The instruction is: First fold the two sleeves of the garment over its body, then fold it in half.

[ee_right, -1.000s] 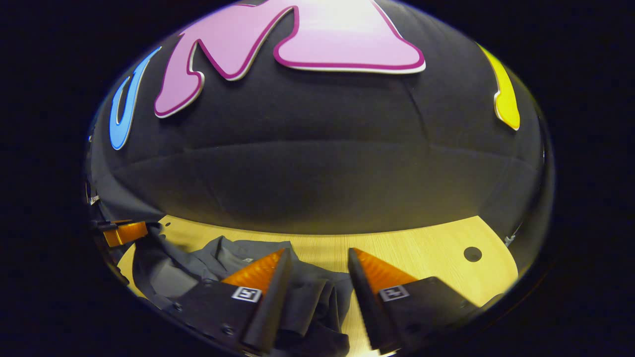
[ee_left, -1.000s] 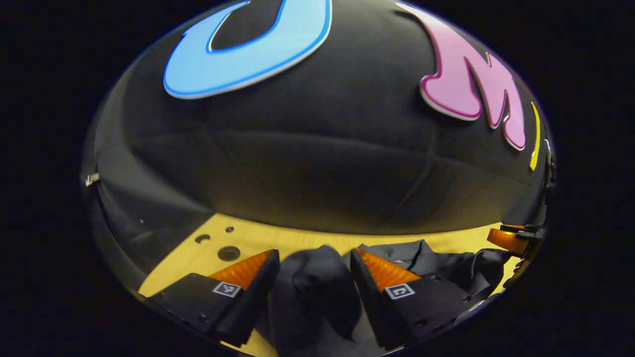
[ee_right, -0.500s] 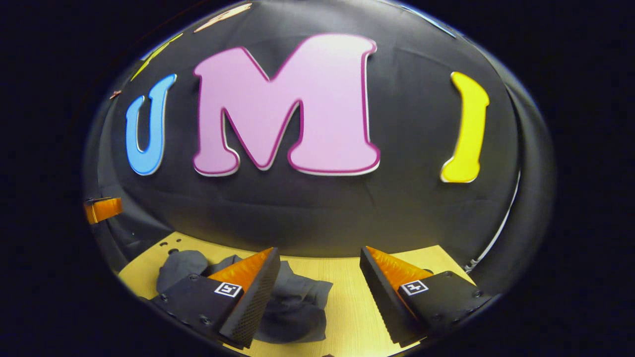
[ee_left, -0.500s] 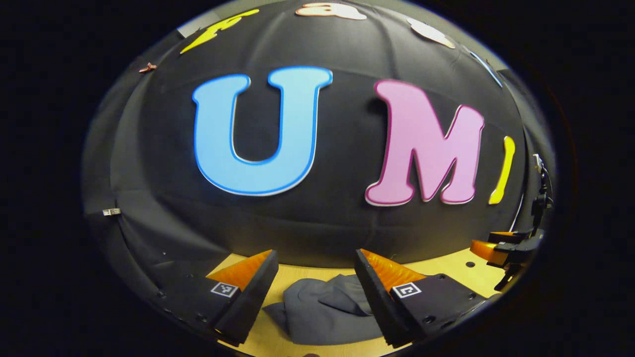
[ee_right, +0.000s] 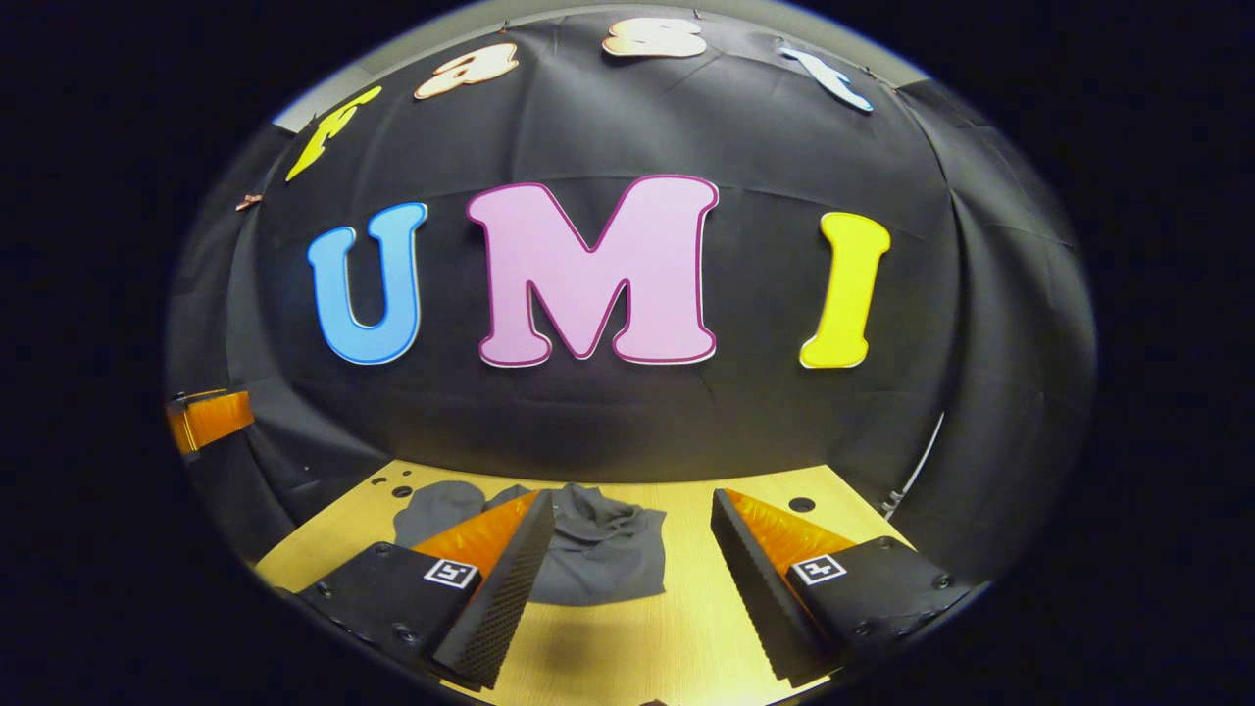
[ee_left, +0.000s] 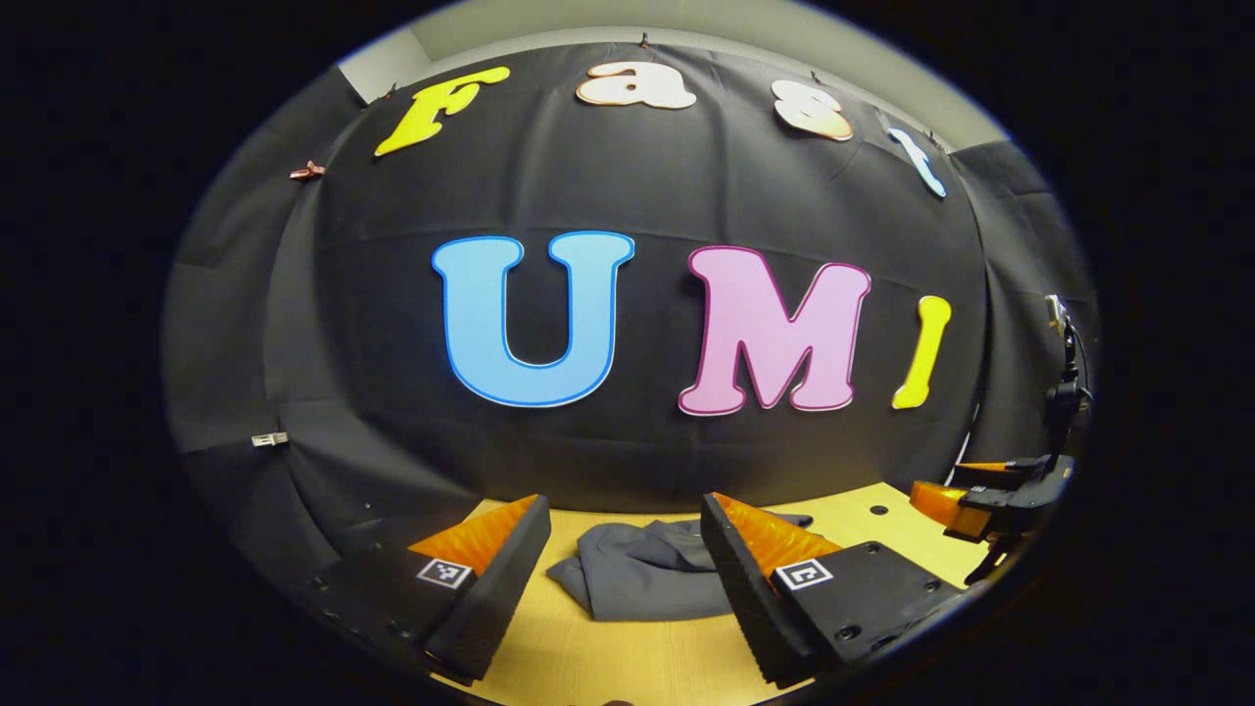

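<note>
Both grippers wide open above a bunched garment

Fingers (ee_left: 490, 559) of the left gripper (ee_left: 623, 569) stand far apart with nothing between their pads, held above the table (ee_left: 608, 657). Beyond and between them lies the garment (ee_left: 647, 579), a dark grey heap bunched on the wood, clear of both tips. Off past the right finger, at the far edge, the other gripper shows as an orange and black tip.

On the right gripper (ee_right: 632, 569) the fingers (ee_right: 500, 579) are likewise spread wide and grip nothing. Its left finger partly covers the garment (ee_right: 598, 559), which sits ahead and to the left of the gap, crumpled rather than flat. Bare table (ee_right: 686, 628) lies between the tips
</note>
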The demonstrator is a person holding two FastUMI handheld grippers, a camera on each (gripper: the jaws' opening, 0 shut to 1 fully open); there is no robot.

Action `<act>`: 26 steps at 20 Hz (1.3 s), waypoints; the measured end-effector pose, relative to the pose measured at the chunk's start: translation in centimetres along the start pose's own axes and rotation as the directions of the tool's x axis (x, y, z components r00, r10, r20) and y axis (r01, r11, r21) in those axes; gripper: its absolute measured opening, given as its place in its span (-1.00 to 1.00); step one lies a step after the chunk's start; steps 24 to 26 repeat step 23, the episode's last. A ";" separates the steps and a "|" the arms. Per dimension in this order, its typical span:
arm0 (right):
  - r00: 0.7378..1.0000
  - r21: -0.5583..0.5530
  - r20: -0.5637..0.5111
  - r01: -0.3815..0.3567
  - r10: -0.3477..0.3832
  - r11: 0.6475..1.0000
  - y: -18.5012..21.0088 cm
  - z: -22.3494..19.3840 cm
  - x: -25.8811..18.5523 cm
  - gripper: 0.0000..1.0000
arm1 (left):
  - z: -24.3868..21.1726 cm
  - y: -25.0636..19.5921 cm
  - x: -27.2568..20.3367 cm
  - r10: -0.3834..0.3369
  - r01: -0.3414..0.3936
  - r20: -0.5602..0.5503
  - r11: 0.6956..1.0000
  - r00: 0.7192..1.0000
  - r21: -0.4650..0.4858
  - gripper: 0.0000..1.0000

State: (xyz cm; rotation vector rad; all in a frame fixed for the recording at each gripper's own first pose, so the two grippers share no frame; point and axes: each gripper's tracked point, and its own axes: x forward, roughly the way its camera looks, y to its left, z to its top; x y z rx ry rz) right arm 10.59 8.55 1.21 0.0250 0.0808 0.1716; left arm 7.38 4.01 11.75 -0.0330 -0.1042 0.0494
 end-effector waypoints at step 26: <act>0.996 -0.004 -0.081 -0.048 0.047 0.999 0.8 -7.1 -16.6 1.00 | -10.6 -2.3 -16.1 -0.024 0.022 -0.114 1.000 0.993 -0.020 0.92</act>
